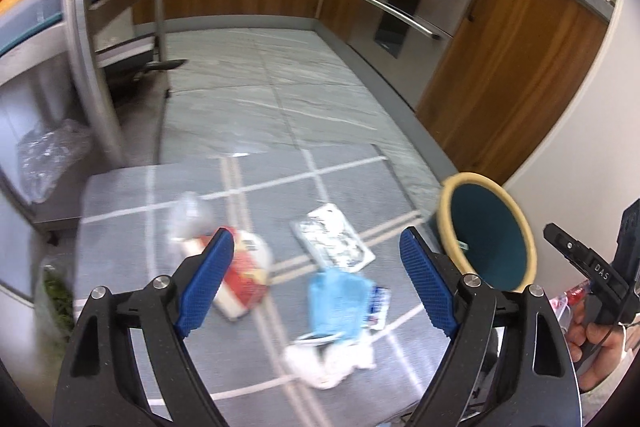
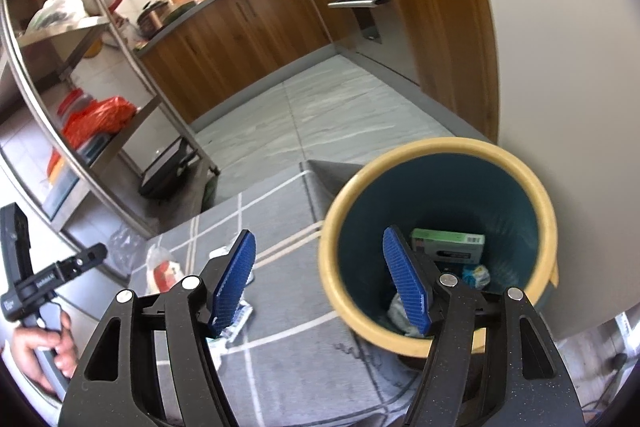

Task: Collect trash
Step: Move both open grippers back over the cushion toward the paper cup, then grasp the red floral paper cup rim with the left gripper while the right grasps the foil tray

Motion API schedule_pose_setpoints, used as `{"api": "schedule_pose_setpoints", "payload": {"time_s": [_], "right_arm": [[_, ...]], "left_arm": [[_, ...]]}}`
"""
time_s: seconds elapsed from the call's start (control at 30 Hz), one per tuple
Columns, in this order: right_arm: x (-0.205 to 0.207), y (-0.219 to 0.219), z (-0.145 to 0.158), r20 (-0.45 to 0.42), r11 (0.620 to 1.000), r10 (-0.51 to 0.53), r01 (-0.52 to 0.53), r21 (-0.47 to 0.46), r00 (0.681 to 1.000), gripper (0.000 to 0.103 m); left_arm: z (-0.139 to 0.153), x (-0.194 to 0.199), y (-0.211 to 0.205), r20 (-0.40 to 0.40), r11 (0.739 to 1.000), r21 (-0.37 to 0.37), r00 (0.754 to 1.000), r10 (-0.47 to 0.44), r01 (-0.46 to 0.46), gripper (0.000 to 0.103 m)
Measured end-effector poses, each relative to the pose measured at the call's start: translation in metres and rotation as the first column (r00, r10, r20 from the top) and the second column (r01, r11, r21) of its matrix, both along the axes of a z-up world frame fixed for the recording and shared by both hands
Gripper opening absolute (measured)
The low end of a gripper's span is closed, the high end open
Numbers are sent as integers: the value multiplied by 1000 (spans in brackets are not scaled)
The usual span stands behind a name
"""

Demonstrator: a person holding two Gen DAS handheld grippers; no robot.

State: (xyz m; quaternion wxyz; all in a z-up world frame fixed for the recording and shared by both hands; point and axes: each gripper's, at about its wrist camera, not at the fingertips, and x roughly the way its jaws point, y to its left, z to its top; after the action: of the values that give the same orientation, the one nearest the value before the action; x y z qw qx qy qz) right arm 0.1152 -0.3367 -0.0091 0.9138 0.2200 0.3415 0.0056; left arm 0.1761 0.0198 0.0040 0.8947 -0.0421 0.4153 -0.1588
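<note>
Crumpled blue wrapper [image 1: 338,301] lies on my grey mat [image 1: 120,195]; the yellow-rimmed teal bin [image 2: 440,155] holds a green carton [image 2: 448,243]; both my tongs, left [image 1: 316,275] and right [image 2: 318,281], gape empty.

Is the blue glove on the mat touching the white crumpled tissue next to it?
Touching. In the left wrist view the blue glove overlaps the top edge of the white crumpled tissue on the grey mat, with no mat visible between them.

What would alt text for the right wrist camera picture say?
An open, empty two-finger gripper with blue pads hangs over the edge of a yellow-rimmed teal bin on a grey checked mat. A green box and crumpled scraps lie in the bin; wrappers remain on the mat.
</note>
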Motion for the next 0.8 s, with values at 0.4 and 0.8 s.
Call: {"api": "schedule_pose_setpoints", "payload": {"time_s": [0.4, 0.8], "right_arm": [[13, 30, -5, -23, 998, 54, -54, -18, 998, 68], [26, 56, -13, -50, 994, 101, -103, -33, 994, 68]], "left_arm": [[-11, 1, 70, -31, 994, 22, 994, 109, -108, 83], [-63, 14, 104, -136, 984, 53, 975, 176, -171, 82]]}}
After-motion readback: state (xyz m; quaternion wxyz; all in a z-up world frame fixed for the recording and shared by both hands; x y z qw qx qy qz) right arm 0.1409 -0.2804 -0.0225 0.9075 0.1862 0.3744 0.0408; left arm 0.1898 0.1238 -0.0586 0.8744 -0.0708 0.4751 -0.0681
